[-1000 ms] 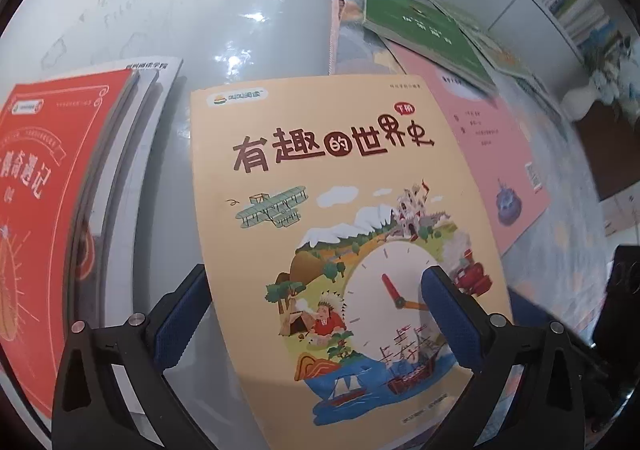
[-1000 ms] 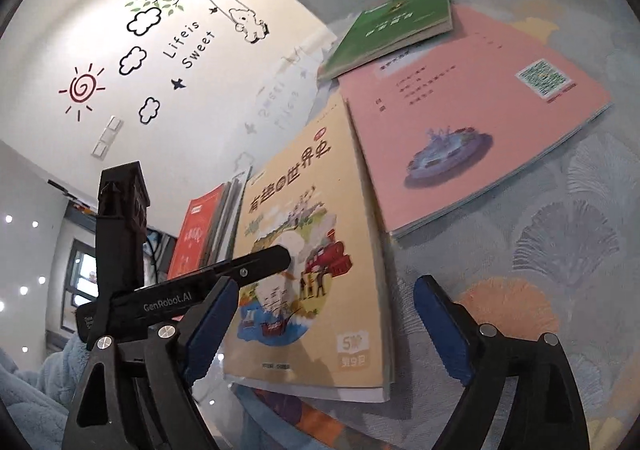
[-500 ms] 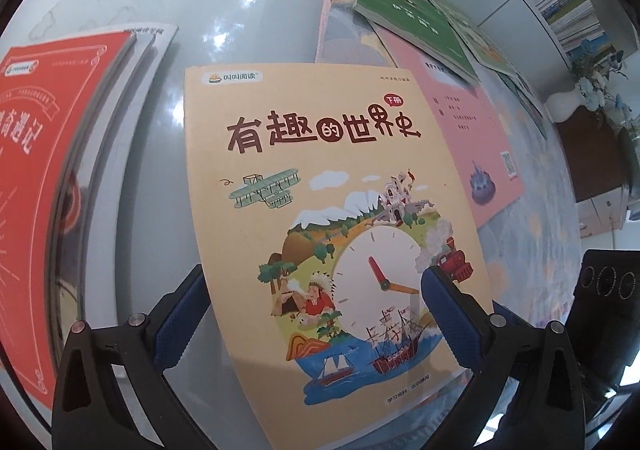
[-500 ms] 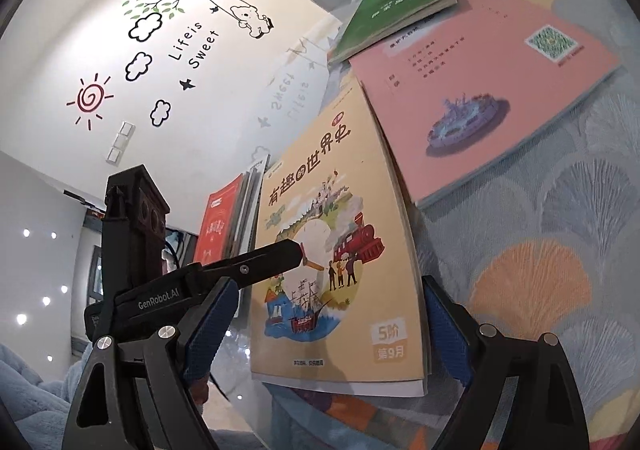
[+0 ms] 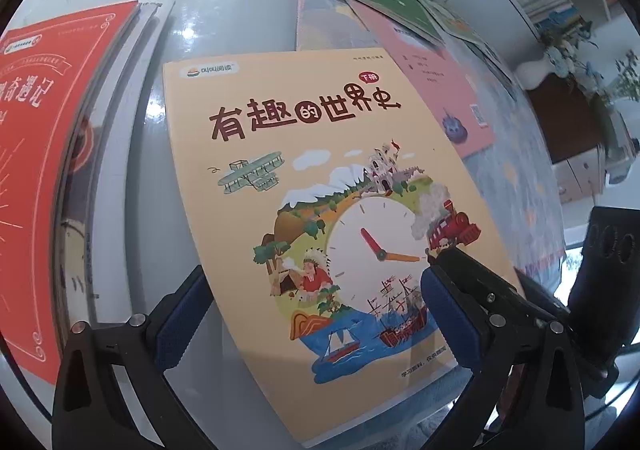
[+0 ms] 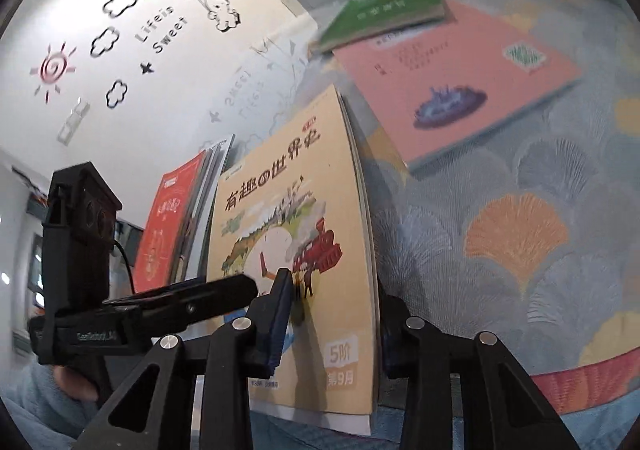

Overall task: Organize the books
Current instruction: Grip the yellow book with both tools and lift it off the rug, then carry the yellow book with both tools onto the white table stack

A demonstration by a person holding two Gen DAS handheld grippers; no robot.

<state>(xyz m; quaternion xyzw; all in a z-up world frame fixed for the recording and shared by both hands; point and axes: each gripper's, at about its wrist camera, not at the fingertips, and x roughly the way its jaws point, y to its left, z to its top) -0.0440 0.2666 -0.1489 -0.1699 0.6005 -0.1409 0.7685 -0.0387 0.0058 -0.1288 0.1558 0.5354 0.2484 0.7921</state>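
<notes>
- The orange book (image 5: pixel 316 209) lies face up, its far part on the glossy counter (image 5: pixel 240 1), beside the red book (image 5: pixel 40 153) that tops a small stack.
- The right tool (image 6: pixel 332 314) is closing on the orange book's near right corner, one pad on the cover, the other under its edge.
- The left tool (image 5: pixel 312 314) stands wide, its pads on either side of the orange book, not pressing.
- The pink book (image 6: pixel 452 77) and green book (image 6: pixel 384 11) lie on the patterned cloth (image 6: pixel 520 234).
</notes>
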